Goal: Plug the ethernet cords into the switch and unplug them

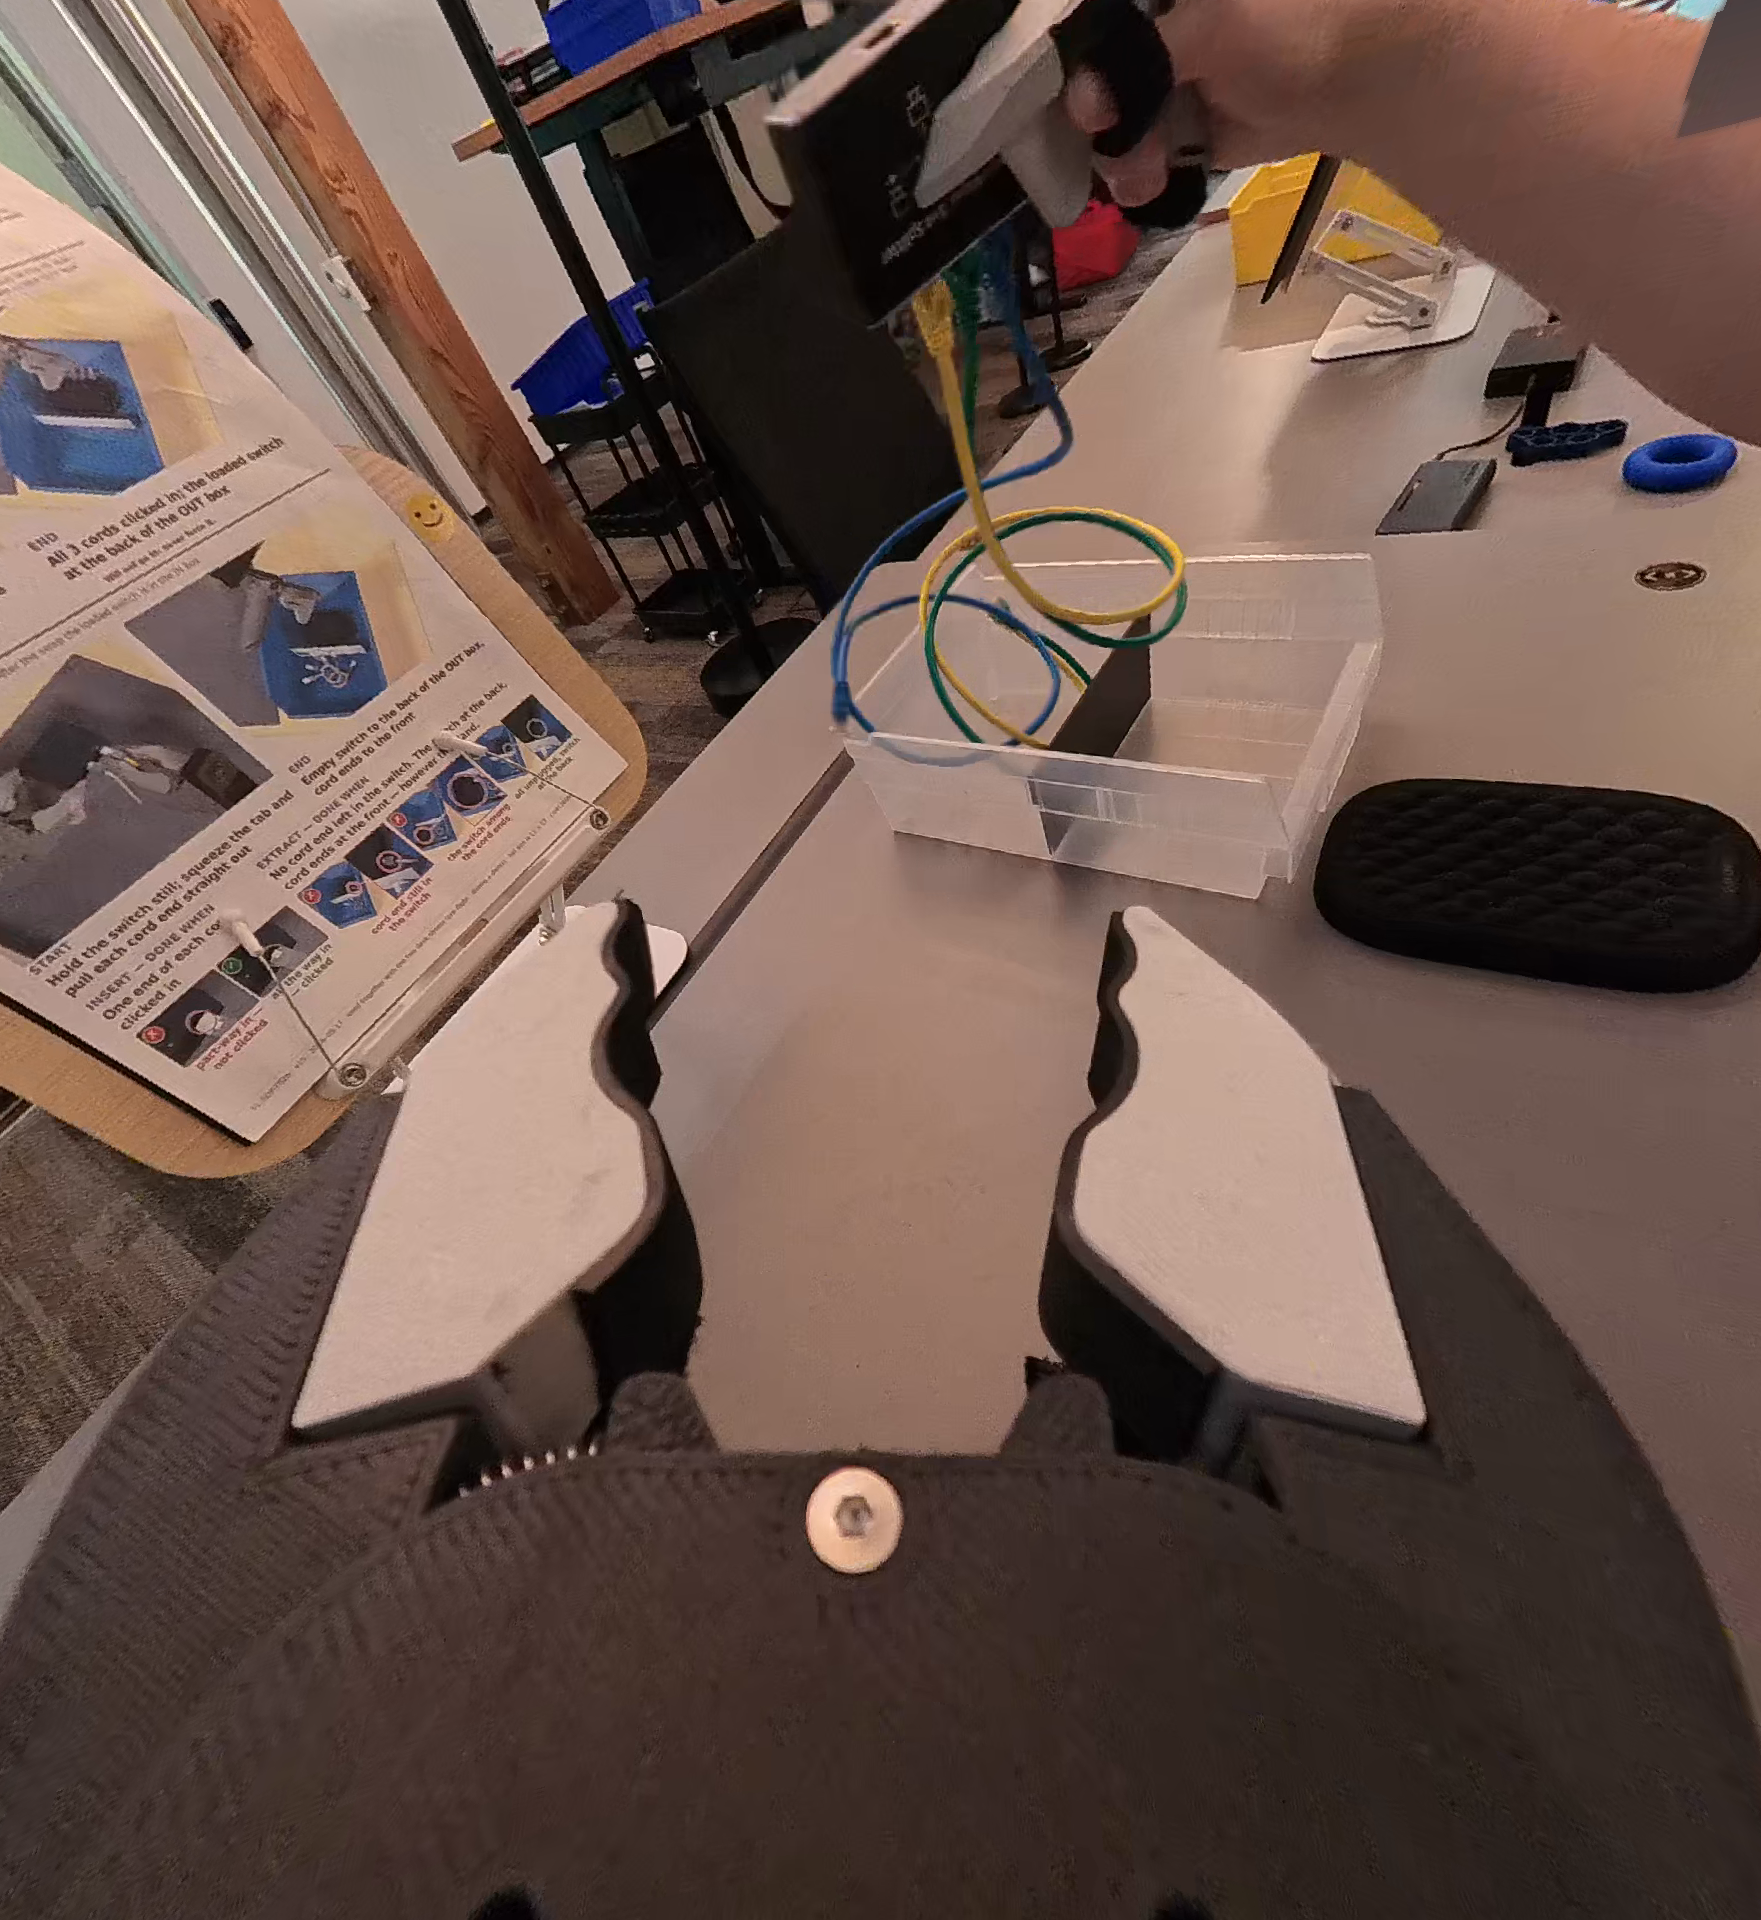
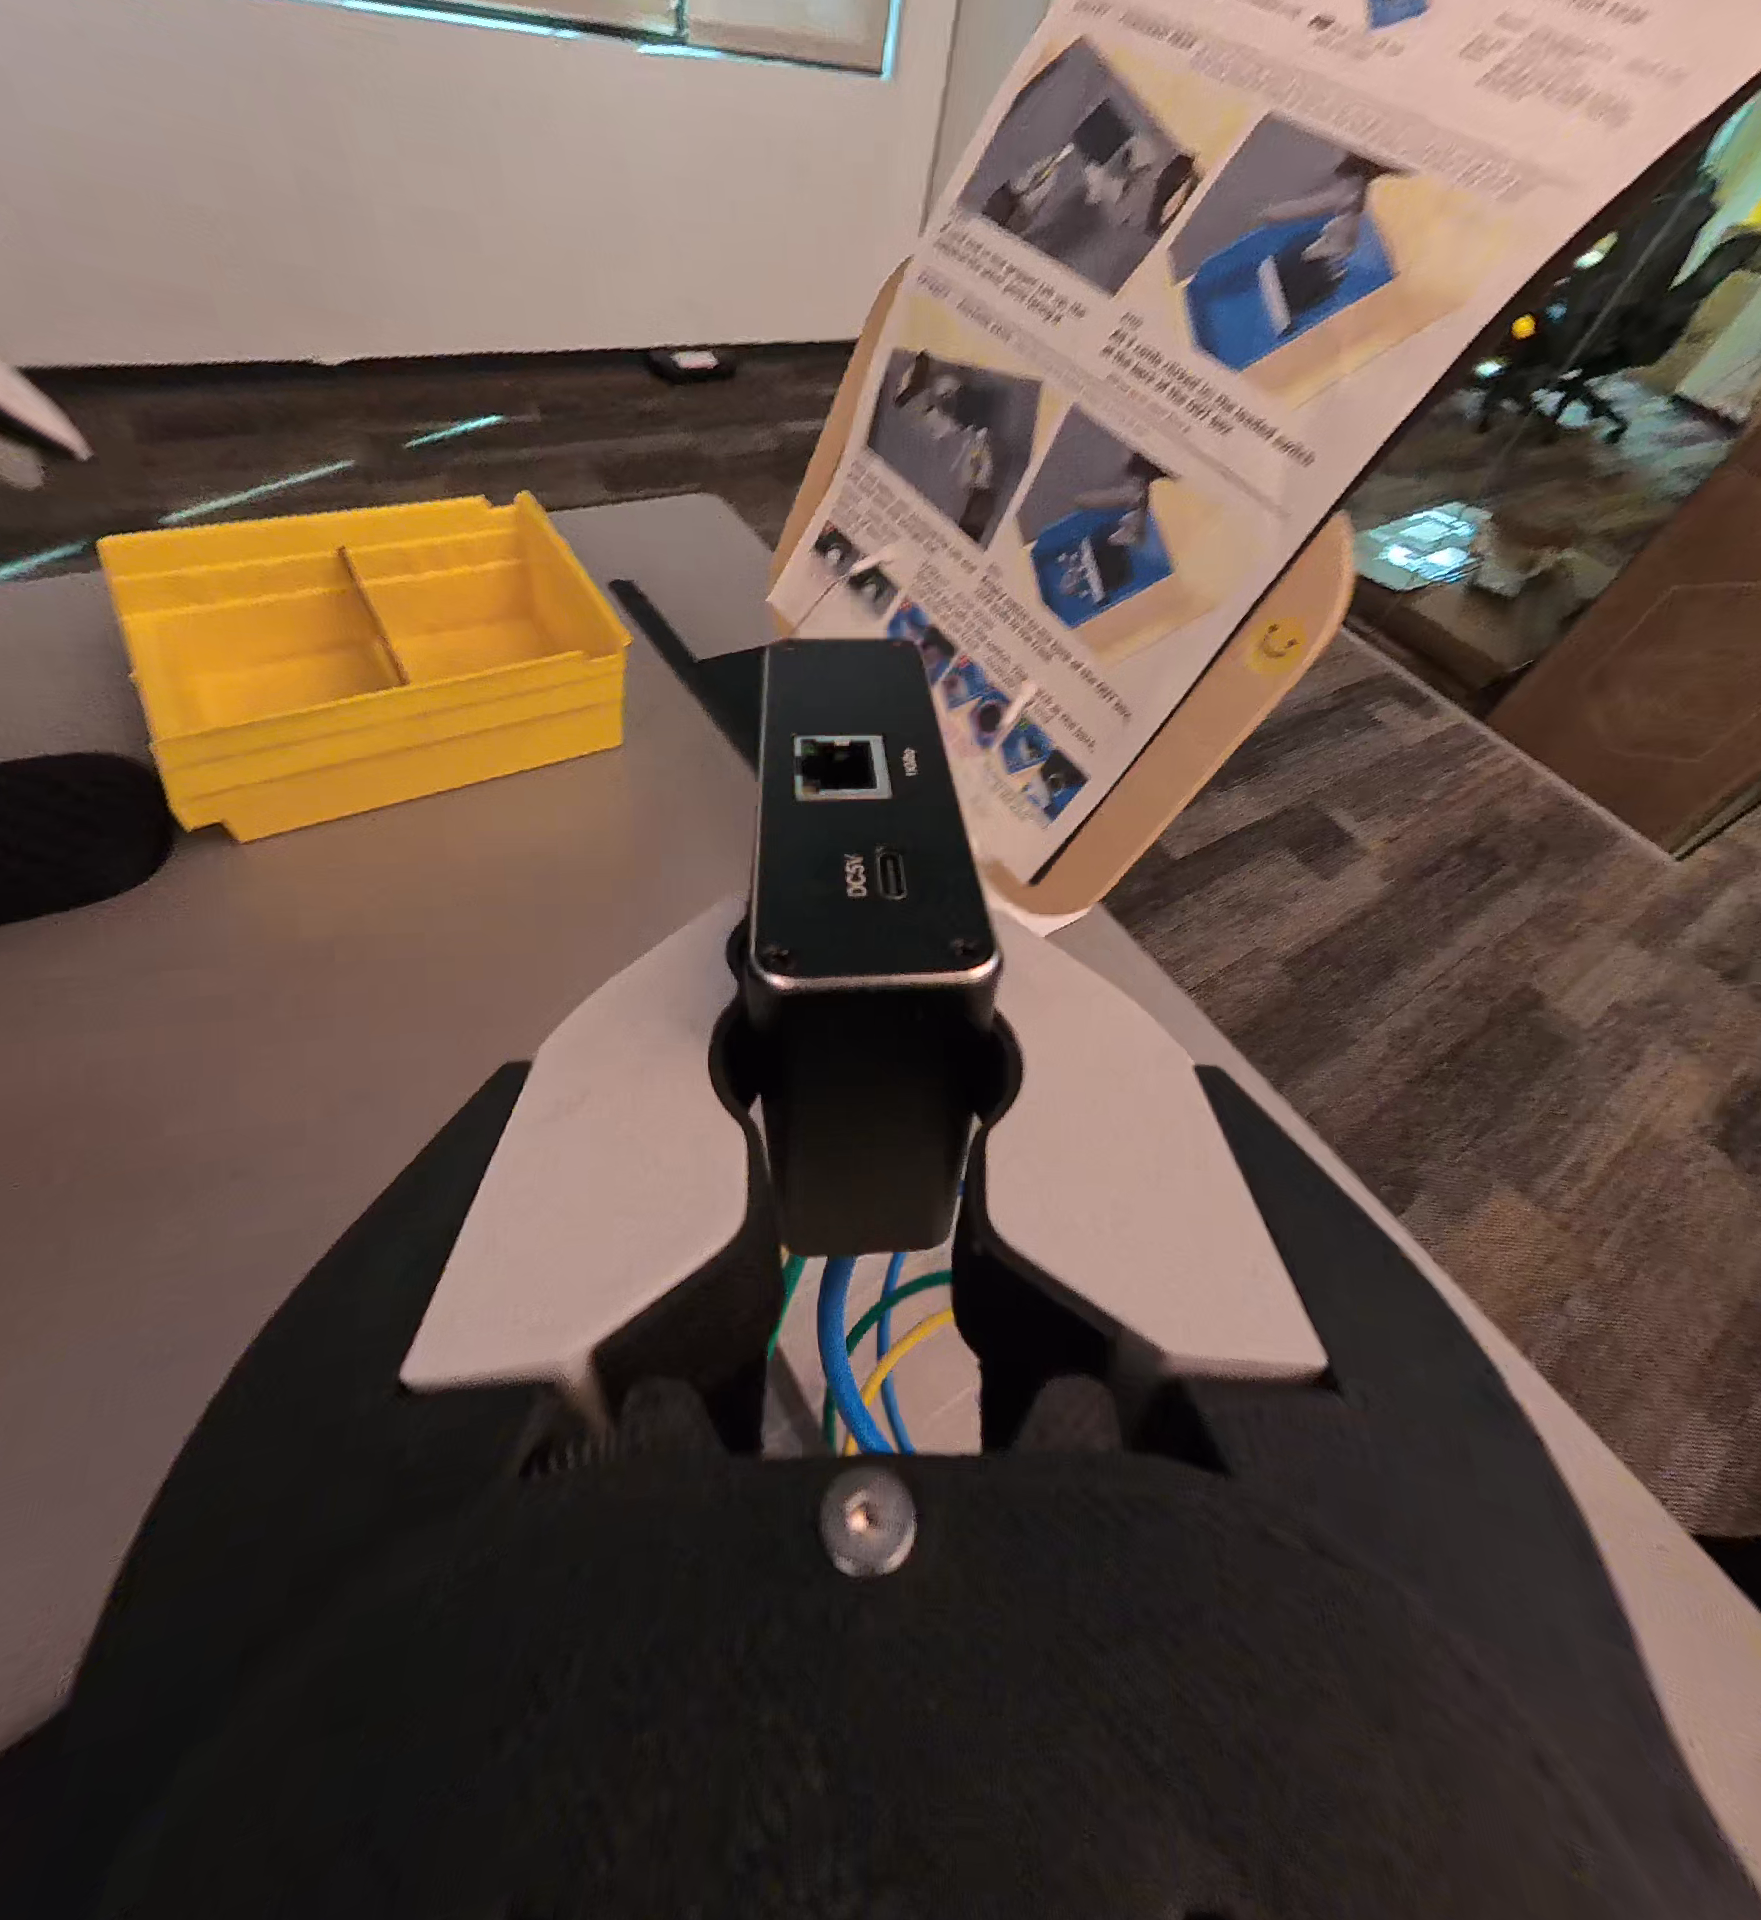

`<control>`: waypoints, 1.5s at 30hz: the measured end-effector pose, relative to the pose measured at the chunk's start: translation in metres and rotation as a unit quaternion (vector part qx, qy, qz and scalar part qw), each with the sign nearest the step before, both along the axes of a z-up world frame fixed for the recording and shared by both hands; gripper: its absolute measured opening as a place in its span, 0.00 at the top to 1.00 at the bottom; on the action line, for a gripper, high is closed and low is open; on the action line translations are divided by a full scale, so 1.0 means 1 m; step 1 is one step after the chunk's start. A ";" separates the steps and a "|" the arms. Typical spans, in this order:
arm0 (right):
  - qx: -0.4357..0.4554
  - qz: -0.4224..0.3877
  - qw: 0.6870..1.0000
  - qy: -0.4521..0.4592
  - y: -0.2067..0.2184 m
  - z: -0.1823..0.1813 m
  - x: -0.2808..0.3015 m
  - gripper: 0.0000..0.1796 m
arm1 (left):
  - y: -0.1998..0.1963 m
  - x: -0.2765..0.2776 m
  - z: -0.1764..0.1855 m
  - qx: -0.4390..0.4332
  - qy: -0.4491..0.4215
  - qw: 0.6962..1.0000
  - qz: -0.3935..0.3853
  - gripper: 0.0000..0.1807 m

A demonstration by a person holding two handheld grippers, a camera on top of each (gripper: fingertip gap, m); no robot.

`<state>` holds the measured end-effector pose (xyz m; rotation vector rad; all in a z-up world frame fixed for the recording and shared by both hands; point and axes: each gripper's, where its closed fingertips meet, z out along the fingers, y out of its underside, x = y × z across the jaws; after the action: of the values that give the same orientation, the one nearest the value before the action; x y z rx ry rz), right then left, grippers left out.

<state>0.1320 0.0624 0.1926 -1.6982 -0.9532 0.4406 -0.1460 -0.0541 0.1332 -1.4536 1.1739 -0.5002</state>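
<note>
- right gripper (image 2: pixel 860 1049) is clamped tight on the black switch (image 2: pixel 865 852), held up in the air over the table (image 1: pixel 959 1039)
- yellow cord (image 1: pixel 969 457), green cord (image 1: pixel 969 312) and blue cord (image 1: pixel 1047 436) hang off the switch's underside, and their loops droop into the clear bin (image 1: pixel 1271 748), left of its dark divider
- yellow bin (image 2: pixel 356 665) sits on the table, both sections look empty
- left gripper (image 1: pixel 876 997) is wide open, nothing in it, low over the table
</note>
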 end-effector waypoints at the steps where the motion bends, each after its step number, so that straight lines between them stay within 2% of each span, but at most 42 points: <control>1: -0.009 0.007 1.000 -0.006 -0.005 -0.004 0.001 0.80 | 0.000 0.001 -0.001 0.001 0.003 1.000 -0.001 0.54; 6: -0.040 -0.013 0.999 -0.021 0.007 -0.016 0.018 0.80 | -0.001 0.006 -0.004 0.001 0.013 1.000 -0.003 0.55; 8: -0.026 -0.018 0.999 -0.029 0.020 -0.014 0.020 0.80 | -0.001 0.008 -0.006 0.001 0.018 1.000 -0.003 0.55; 14: 0.009 0.061 0.998 0.004 0.047 -0.007 -0.012 0.80 | 0.003 0.010 -0.012 -0.002 0.033 0.999 0.003 0.55; 18: 0.037 0.081 0.996 0.001 0.062 -0.026 -0.017 0.80 | 0.005 0.009 -0.014 -0.005 0.035 0.999 0.004 0.55; 21: 0.036 0.105 0.994 0.024 0.059 -0.044 -0.011 0.80 | 0.006 0.009 -0.015 -0.008 0.035 0.999 0.003 0.55; 27: -0.035 0.151 0.985 0.073 0.031 -0.071 0.013 0.80 | 0.007 0.012 -0.018 -0.012 0.041 0.999 0.001 0.55; 29: -0.040 0.143 0.987 0.067 0.025 -0.078 0.024 0.80 | 0.007 0.013 -0.019 -0.011 0.045 0.999 0.001 0.55; 32: -0.004 0.118 0.991 0.063 0.025 -0.074 0.038 0.80 | 0.006 0.016 -0.020 -0.010 0.049 0.999 0.000 0.55; 36: 0.110 0.132 0.984 0.042 0.024 -0.052 0.029 0.80 | 0.007 0.020 -0.025 -0.012 0.062 0.998 0.003 0.55; 42: 0.179 0.098 0.979 0.003 0.051 -0.049 0.017 0.80 | 0.006 0.024 -0.030 -0.007 0.079 0.997 0.006 0.55; 45: 0.189 0.099 0.977 -0.014 0.057 -0.061 0.012 0.80 | 0.005 0.025 -0.030 -0.006 0.082 0.997 0.007 0.55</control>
<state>0.1436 0.1194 0.1320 -1.2744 -1.1533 0.3406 -0.1212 -0.0489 0.1032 -1.5340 1.2906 -0.3841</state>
